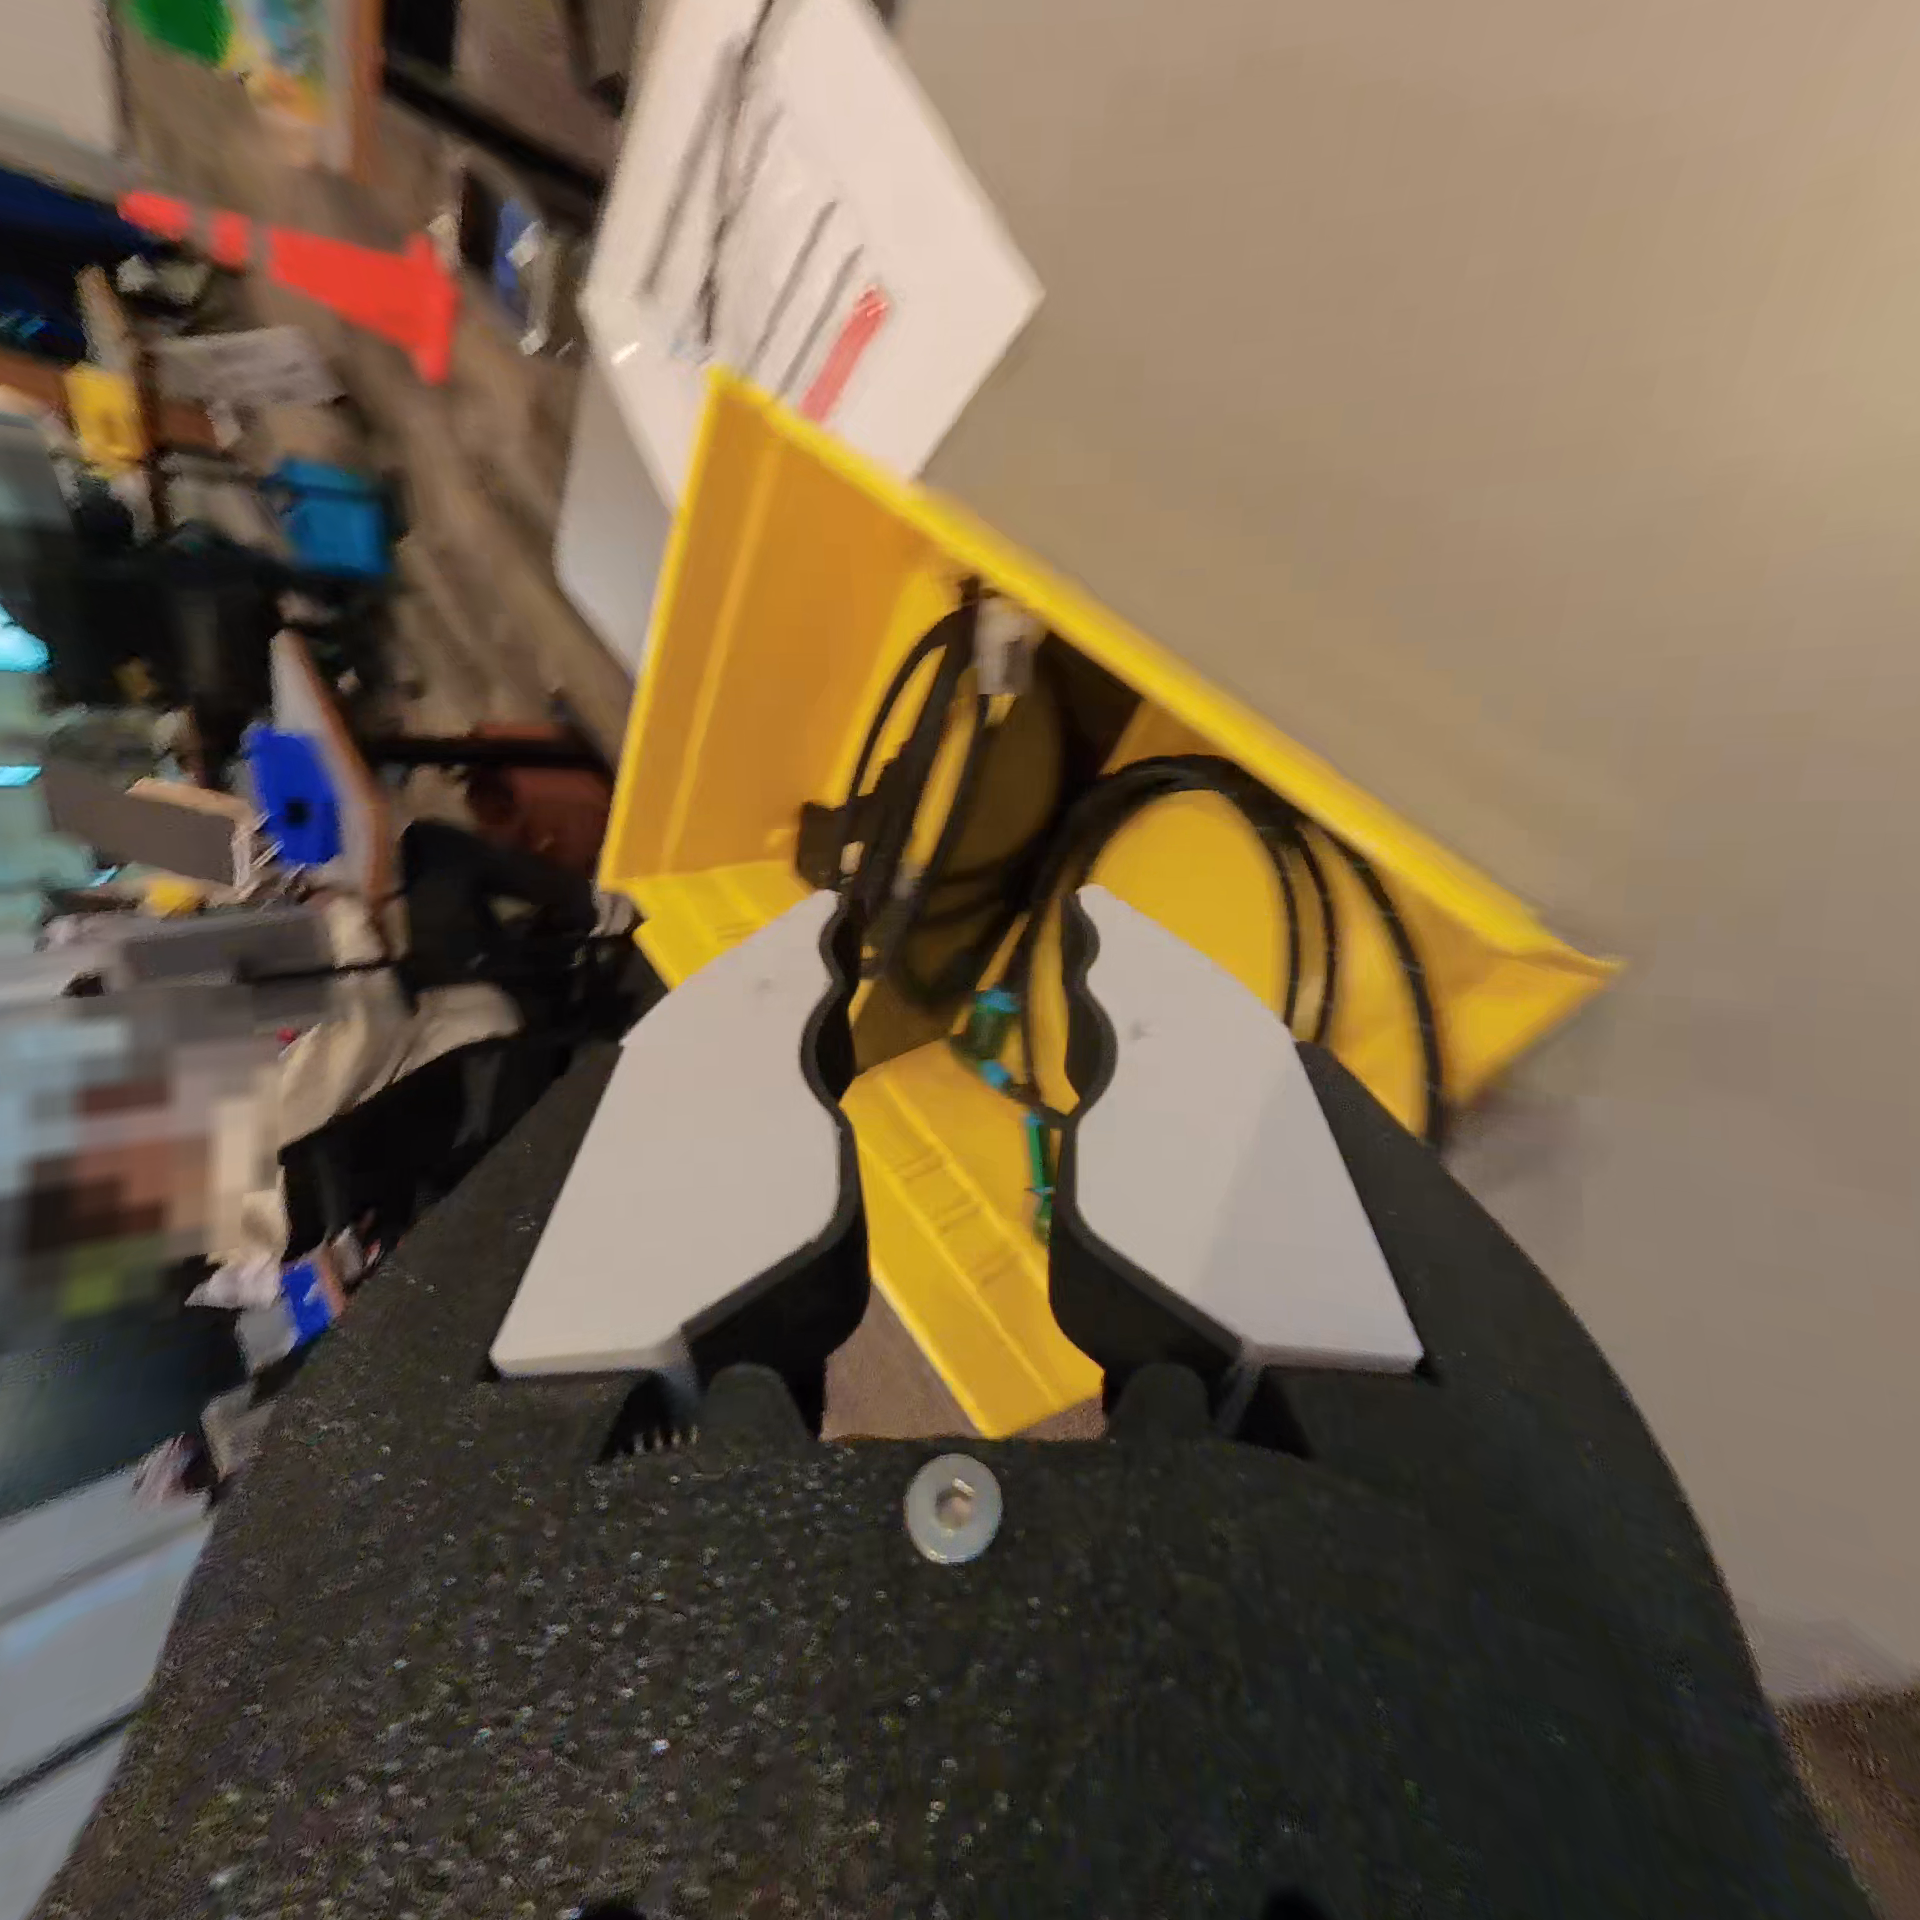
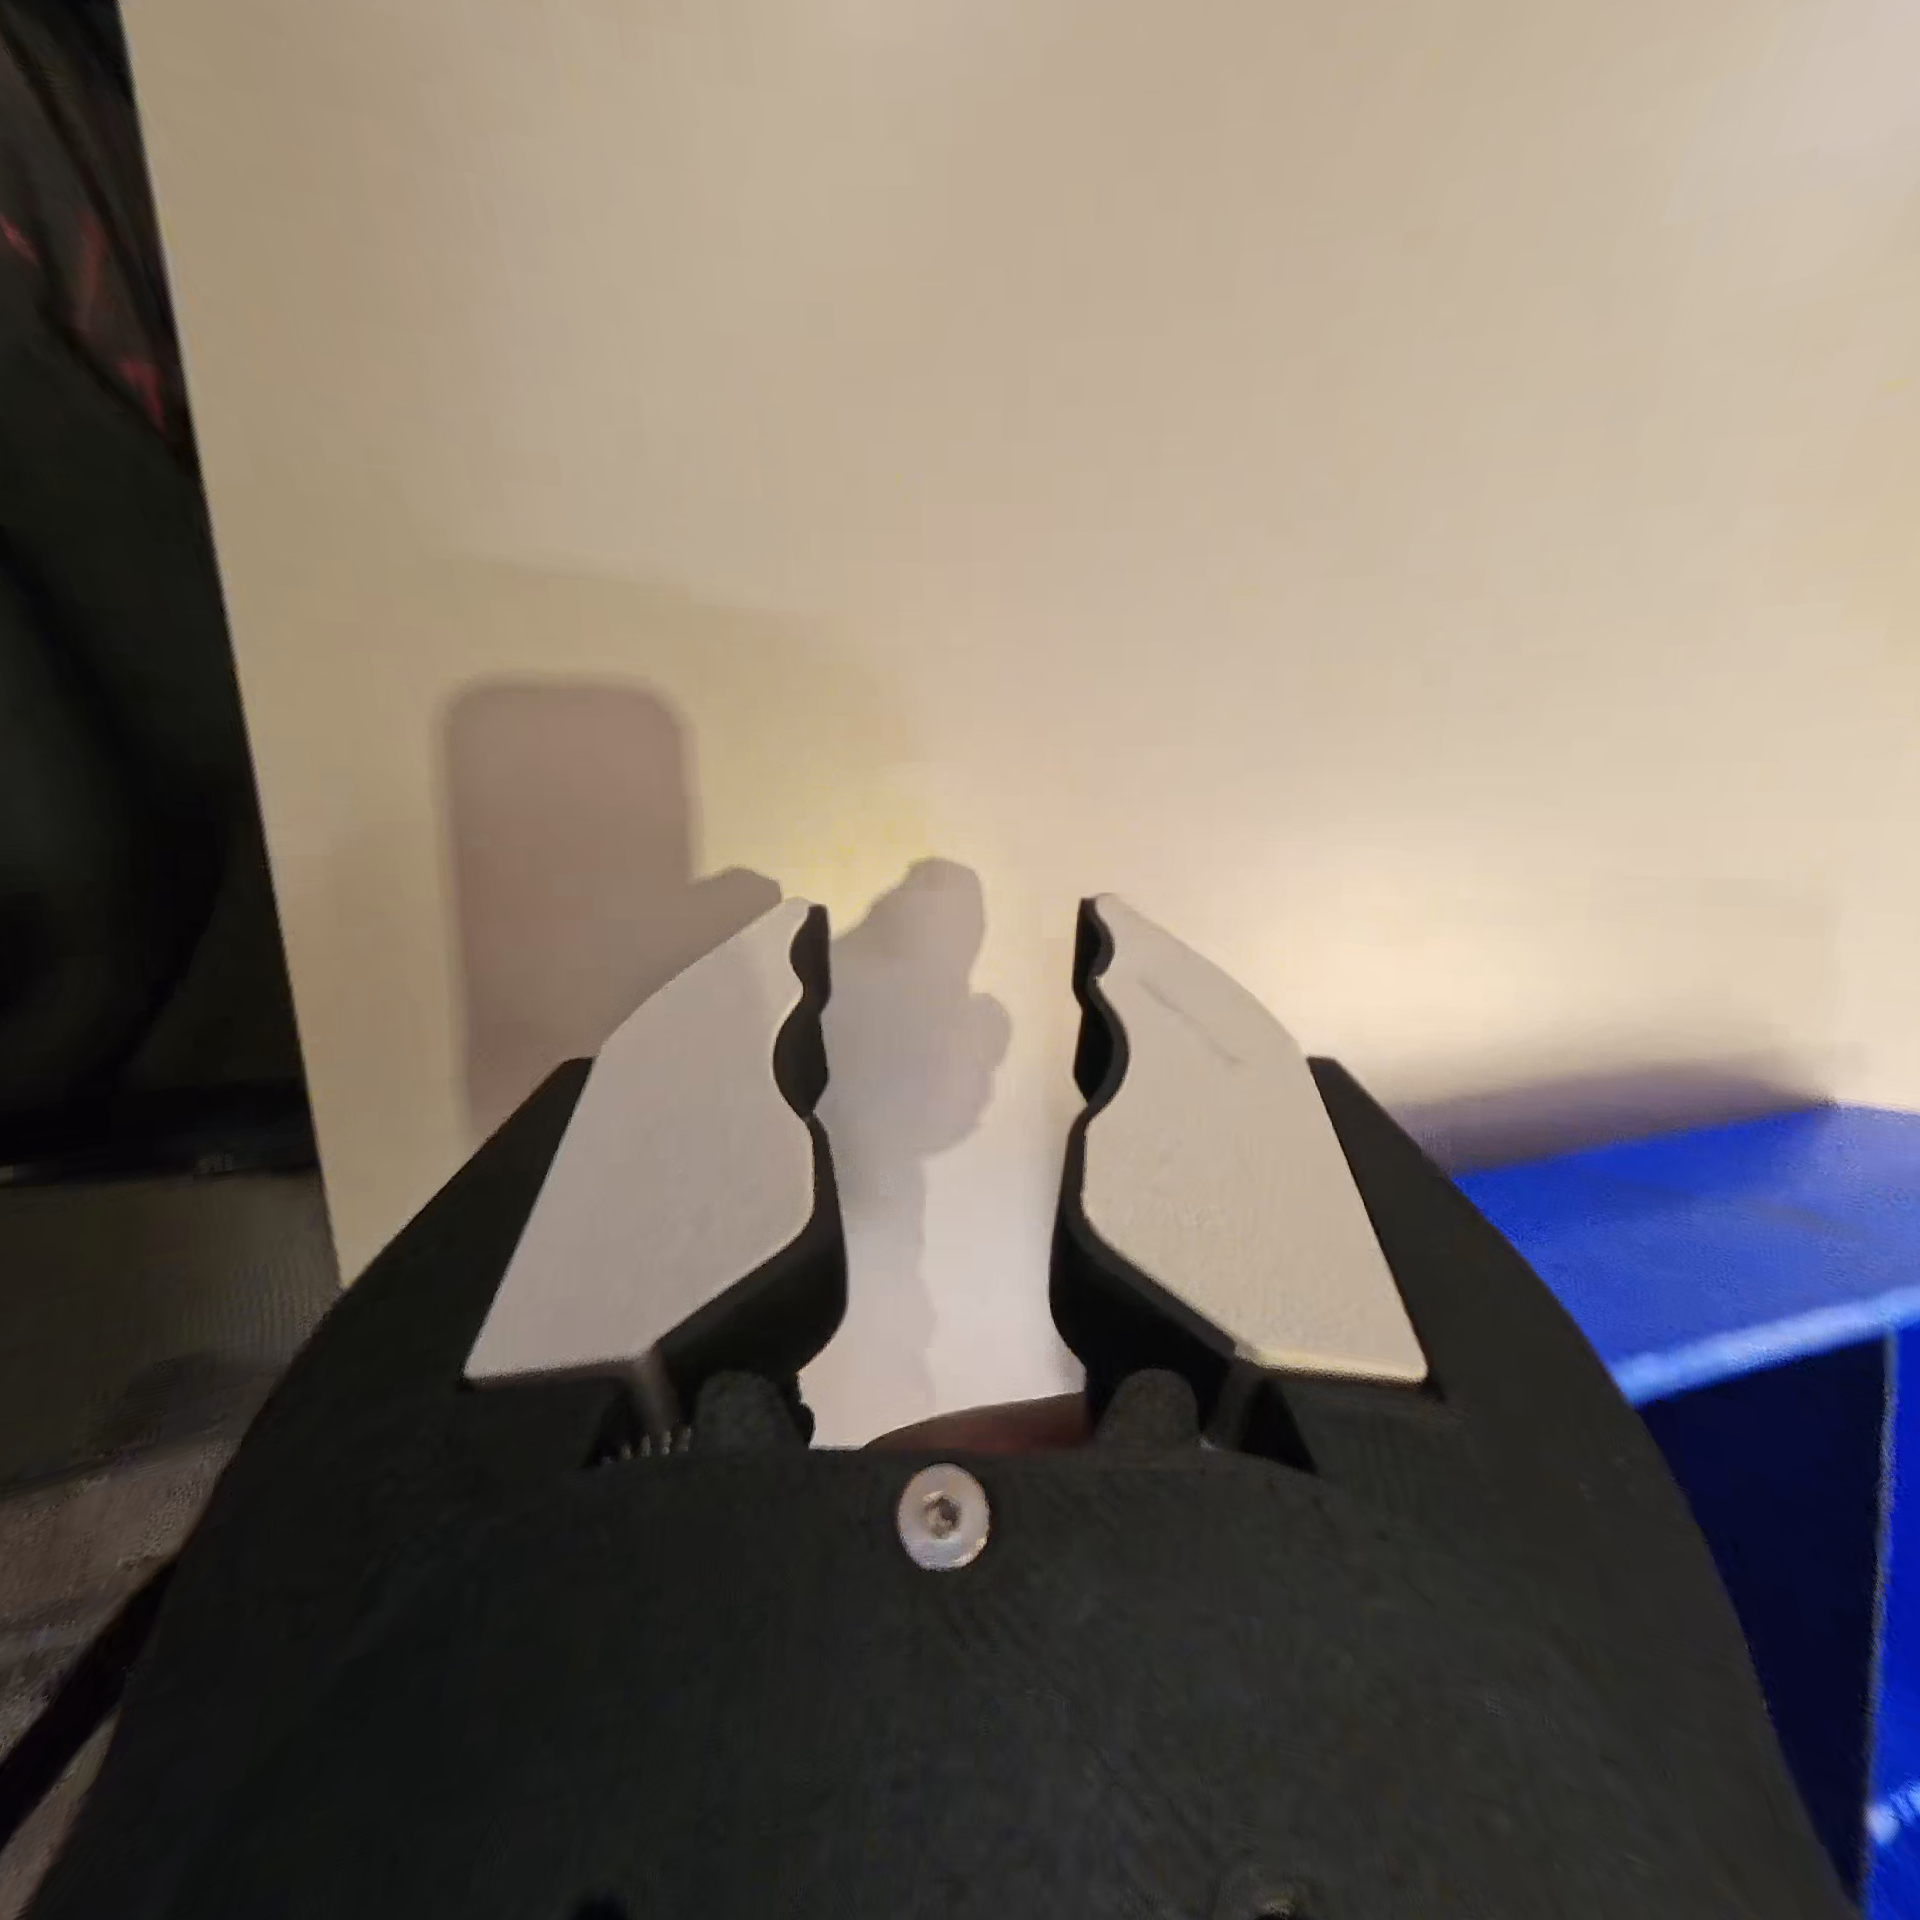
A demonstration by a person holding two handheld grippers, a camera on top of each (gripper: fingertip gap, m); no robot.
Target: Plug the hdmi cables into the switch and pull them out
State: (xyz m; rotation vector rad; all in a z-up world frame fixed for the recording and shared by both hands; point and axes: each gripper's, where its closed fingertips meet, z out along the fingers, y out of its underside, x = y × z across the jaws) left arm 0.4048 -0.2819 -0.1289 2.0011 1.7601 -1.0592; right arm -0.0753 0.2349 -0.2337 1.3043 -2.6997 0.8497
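Note:
In the tilted, blurred left wrist view a yellow bin [image 1: 758, 675] lies on the pale table and holds coiled black cables [image 1: 1320, 894] with a black plug end [image 1: 831, 836] and a small pale connector [image 1: 1003, 644]. A dark round object [image 1: 997, 790] sits under the cables. My left gripper [image 1: 961, 914] is open and empty, its tips just over the bin's near side. My right gripper [image 2: 954, 914] is open and empty, facing a bare cream wall [image 2: 1039, 416]. I cannot make out the switch in either view.
A white sheet of paper [image 1: 810, 208] lies beyond the bin. A cluttered room with shelves and an orange-red object [image 1: 364, 281] fills the left. In the right wrist view a blue box [image 2: 1683, 1247] stands at right and a dark object [image 2: 94, 623] at left. Spacing between my two grippers at the tips: around 70 centimetres.

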